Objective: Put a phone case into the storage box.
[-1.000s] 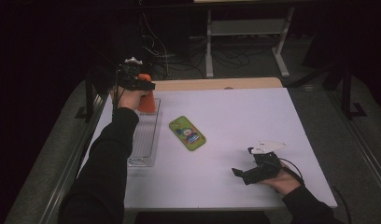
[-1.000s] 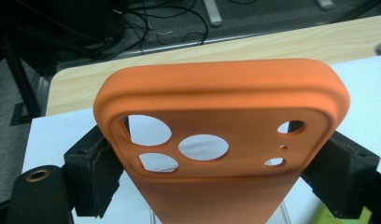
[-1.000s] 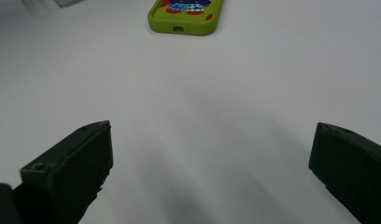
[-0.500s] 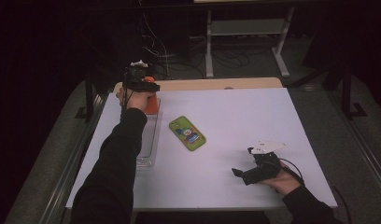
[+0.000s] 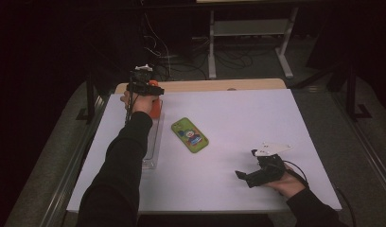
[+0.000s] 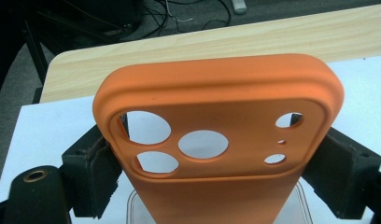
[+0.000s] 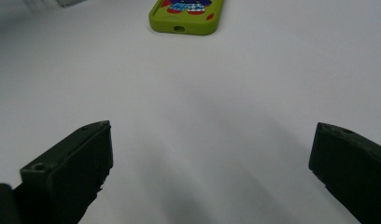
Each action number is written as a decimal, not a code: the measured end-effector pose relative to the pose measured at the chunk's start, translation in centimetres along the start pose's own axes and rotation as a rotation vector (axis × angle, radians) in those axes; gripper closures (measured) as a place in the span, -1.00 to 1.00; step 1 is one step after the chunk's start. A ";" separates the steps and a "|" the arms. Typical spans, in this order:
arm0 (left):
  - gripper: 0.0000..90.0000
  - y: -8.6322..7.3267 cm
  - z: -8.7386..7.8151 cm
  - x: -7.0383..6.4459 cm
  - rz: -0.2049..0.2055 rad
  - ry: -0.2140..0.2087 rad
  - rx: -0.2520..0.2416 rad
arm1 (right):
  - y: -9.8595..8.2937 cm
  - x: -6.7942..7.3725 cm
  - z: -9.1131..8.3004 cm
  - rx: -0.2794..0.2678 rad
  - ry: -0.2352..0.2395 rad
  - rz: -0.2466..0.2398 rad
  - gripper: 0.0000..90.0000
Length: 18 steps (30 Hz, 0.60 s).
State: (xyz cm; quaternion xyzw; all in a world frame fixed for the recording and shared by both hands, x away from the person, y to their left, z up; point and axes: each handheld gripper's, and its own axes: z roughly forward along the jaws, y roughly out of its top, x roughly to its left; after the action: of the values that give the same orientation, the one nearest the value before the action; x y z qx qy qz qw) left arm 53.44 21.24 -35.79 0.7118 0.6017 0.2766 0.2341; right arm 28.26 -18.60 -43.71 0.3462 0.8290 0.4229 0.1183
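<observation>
My left tongs (image 6: pixel 212 186) clamp an orange phone case (image 6: pixel 216 135) at ten o'clock; my right tongs (image 7: pixel 212 172) rest apart at five o'clock.

From the high view we are looking forward and down on the whole white table (image 5: pixel 257 123), from far up. In the left gripper view we are sitting very close behind the orange phone case (image 6: pixel 216 140), facing the table's wooden far edge (image 6: pixel 188 51). In the right gripper view we are staying low over the table, looking across at the green phone case (image 7: pixel 186 16). The high view is also showing that green phone case (image 5: pixel 189 135).
</observation>
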 end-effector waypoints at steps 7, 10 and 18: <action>-0.70 -0.5 0.1 0.0 -0.005 -0.002 -0.003 | 0.0 0.0 0.0 0.000 0.002 0.000 -1.00; -0.73 -0.4 0.2 0.0 0.002 0.005 -0.006 | 0.0 0.0 0.0 0.001 0.002 -0.002 -1.00; -0.96 -0.4 0.0 0.2 0.009 -0.006 -0.006 | 0.0 0.0 0.0 0.000 0.001 -0.001 -1.00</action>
State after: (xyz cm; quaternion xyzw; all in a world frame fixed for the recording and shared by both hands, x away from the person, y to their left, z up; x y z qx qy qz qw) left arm 53.21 21.46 -36.02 0.7145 0.5971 0.2772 0.2368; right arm 28.24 -18.57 -43.71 0.3455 0.8293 0.4229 0.1180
